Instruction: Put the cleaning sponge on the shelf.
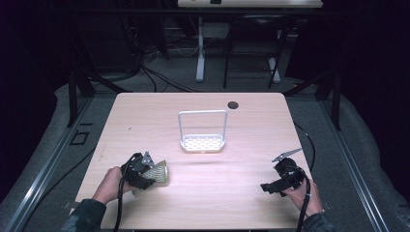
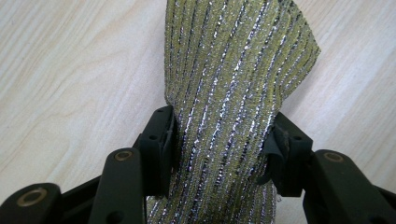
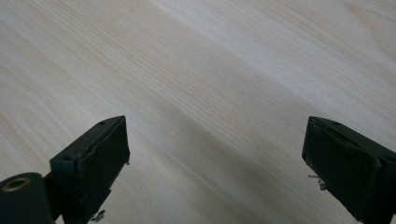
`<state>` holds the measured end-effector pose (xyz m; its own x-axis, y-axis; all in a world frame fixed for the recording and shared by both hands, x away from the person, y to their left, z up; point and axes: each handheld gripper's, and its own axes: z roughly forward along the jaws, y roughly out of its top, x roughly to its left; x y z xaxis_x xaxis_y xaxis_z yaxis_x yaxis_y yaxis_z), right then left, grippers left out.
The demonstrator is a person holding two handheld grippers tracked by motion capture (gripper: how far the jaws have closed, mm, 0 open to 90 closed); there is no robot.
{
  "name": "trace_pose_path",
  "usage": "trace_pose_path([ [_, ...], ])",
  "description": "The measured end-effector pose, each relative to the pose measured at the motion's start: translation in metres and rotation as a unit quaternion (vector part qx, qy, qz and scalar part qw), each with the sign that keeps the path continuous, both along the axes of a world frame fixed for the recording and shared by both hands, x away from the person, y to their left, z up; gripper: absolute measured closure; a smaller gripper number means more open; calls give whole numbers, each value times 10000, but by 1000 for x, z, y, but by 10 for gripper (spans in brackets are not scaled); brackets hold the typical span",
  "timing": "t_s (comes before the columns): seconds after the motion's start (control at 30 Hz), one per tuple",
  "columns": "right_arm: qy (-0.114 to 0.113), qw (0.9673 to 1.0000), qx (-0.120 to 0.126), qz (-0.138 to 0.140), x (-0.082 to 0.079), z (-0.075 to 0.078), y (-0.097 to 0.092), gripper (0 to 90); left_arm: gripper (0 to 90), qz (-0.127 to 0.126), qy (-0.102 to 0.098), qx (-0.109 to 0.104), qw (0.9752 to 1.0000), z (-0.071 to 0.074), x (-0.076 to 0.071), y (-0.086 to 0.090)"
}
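— Black jaws of the left tongs [image 2: 219,149] pinch a yellow-green, silver-threaded scrubbing cloth [image 2: 233,93] from both sides; the fabric bunches between the pads, so they are clenched on it.

— And in the high view?

— Left tongs [image 1: 153,176] with the cloth [image 1: 159,173] sit at about eight o'clock on the worktop [image 1: 145,116], low over the wood. Whether the cloth has left the surface I cannot tell.

— The right tongs [image 3: 215,158]?

— Spread wide, nothing between them, bare wood ahead. They [image 1: 271,187] wait at roughly four o'clock.

— What else lies outward?

— A white wire rack [image 1: 202,131] with a perforated base stands near the centre, well apart from both, holding nothing.

— So how far along?

— My reading: the grasp is made, the carry to the rack and the release remain.
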<state>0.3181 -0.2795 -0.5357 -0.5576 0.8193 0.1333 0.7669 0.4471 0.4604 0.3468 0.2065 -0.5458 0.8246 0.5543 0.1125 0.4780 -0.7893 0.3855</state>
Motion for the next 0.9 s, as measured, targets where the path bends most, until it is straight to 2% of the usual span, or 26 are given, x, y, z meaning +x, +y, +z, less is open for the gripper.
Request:
trace_pose_path([
  [0.13,-54,10000,-8,-42,0,0,-1,74,512,186,4,-103,9998,2,-1,-3],
  [0.23,-79,9999,-32,-55,-1,1,-2,76,513,325,-102,-220,9992,8,-2,-3],
  [0.3,-76,9999,7,-91,-1,2,-2,77,516,543,-163,-361,9977,12,-2,-3],
  [0.4,-62,9999,30,-99,-1,1,-2,78,520,670,-115,-464,9966,12,-4,-3],
  [0.43,-82,9999,20,-77,0,0,-1,78,523,704,-122,-365,9968,13,-5,-5],
  [0.47,-63,10000,7,-66,0,1,-1,77,523,704,-122,-365,9968,13,-5,-5],
  [0.53,-103,9999,63,-76,0,1,-1,77,524,772,-151,-423,9960,15,-6,-6],
  [0.57,-119,9998,79,-102,0,3,-2,77,530,854,-183,-524,9948,17,-5,-8],
  [0.67,-125,9998,62,-110,0,3,-1,78,533,910,-231,-497,9943,20,-6,-11],
  [0.73,-131,9999,37,-88,-1,4,-1,78,537,972,-301,-592,9930,23,-8,-15],
  [0.83,-161,9998,63,-123,0,3,0,79,542,978,-296,-590,9930,25,-7,-18],
  [0.9,-160,9998,17,-101,0,4,-1,80,543,1066,-327,-633,9918,26,-7,-20],
])
